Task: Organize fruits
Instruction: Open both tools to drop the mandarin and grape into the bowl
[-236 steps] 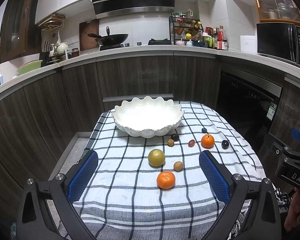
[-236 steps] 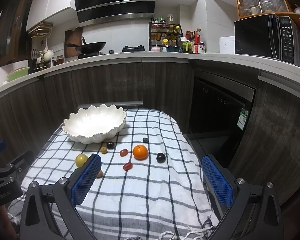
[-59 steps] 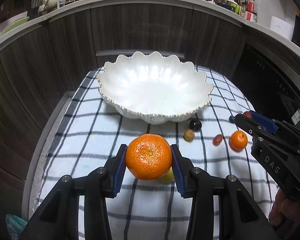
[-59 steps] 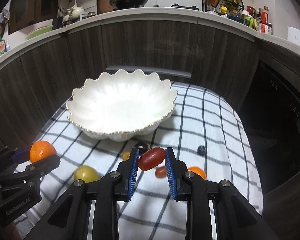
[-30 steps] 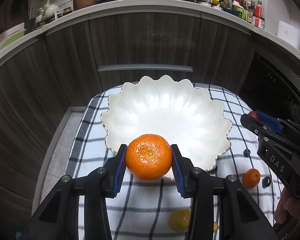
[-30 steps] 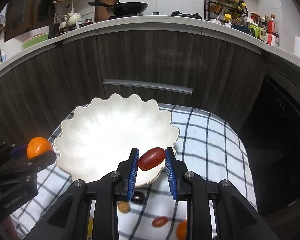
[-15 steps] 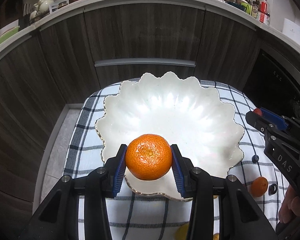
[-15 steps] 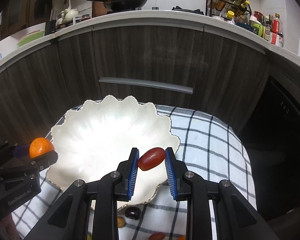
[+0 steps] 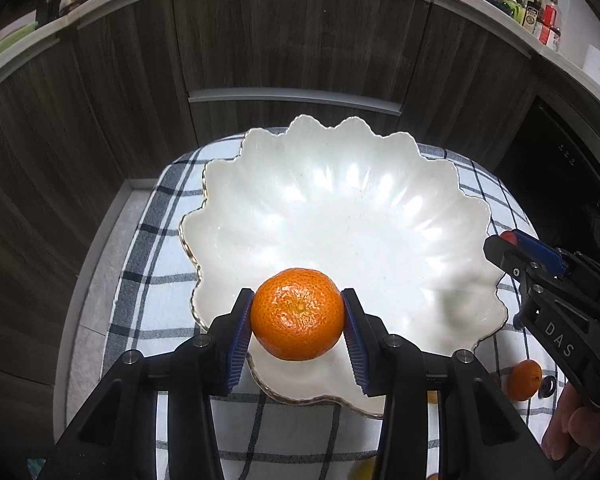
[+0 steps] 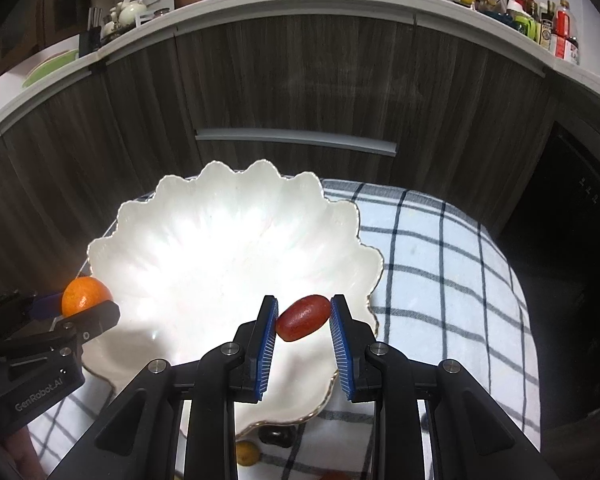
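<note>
Your left gripper (image 9: 298, 316) is clamped on a mandarin (image 9: 298, 314), both blue pads pressed to its sides, and it hangs over the near rim of the white scalloped bowl (image 9: 340, 216) — inside the rim line, clear of the bowl's floor. Your right gripper (image 10: 303, 320) is clenched on a small red oval fruit (image 10: 302, 317), tilted between the pads, above the near right part of the same bowl. From the right wrist view the mandarin shows at the bowl's left edge, gripped in the left tool.

The bowl sits on a checked cloth (image 10: 440, 248), toward the cloth's far edge. Nothing lies in it that you can see. Nearer you than the bowl, a second mandarin (image 9: 523, 380) rests by the cloth's right edge with a dark fruit (image 9: 547, 382) just beside it — and a dark berry (image 10: 276, 436) and a yellowish one (image 10: 247, 453) lie just below the bowl's near rim.

Beyond the cloth stand dark wood cabinet fronts (image 9: 300, 40).
</note>
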Demonstrator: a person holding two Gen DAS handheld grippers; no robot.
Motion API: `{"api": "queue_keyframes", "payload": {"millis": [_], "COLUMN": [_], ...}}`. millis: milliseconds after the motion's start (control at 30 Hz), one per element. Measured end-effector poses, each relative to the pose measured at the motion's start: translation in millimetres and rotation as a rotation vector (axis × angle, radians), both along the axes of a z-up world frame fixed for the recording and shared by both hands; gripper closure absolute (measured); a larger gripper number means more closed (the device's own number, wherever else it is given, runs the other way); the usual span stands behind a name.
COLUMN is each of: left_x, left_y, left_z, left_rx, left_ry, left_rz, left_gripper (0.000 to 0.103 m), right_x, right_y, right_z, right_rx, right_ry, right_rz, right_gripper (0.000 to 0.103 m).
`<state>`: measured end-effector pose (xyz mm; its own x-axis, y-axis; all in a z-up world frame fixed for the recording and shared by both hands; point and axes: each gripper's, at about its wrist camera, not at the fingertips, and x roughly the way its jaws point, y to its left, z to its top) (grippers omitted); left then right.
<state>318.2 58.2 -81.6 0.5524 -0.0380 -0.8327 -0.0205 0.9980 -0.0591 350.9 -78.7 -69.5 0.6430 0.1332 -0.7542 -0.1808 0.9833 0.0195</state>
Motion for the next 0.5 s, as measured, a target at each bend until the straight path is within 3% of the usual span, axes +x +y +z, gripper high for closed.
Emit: {"api": "queue_keyframes", "payload": {"millis": [67, 133, 200, 267, 333, 400, 500], "left_x": [-0.1, -2.1, -4.2, -3.9, -3.7, -3.6, -4.3], "left_y": [-0.8, -1.4, -1.9, -1.0, -0.5, -0.3, 0.2], "left_z": [-0.5, 2.9, 7.2, 9.7, 11.7, 12.6, 13.6], "left_rx": [0.013, 0.03, 0.046, 0.052, 0.056, 0.058, 0.062], "left_ry": [0.001, -0.021, -0.047, -0.05, -0.053, -0.054, -0.059], "left_rz": [0.001, 0.003, 0.008, 0.01, 0.013, 0.014, 0.018], "left_gripper": [0.055, 0.04, 0.033, 0.032, 0.031, 0.027, 0.022], "right_x": [0.2, 0.4, 1.0, 1.6, 0.5, -1.1, -1.4], "right_y": [1.4, 2.3, 3.4, 2.8, 0.3, -3.0, -4.8], "right_z": [-1.1, -1.0, -1.1, -0.4, 1.2, 4.9, 7.4], "right_rx": [-0.001, -0.002, -0.007, -0.013, 0.002, 0.008, 0.007], "right_ry": [0.007, 0.006, 0.01, 0.011, 0.001, -0.018, -0.024], "right_rz": [0.005, 0.008, 0.013, 0.003, -0.006, -0.028, -0.041], "right_gripper": [0.075, 0.074, 0.073, 0.058, 0.032, 0.025, 0.024]}}
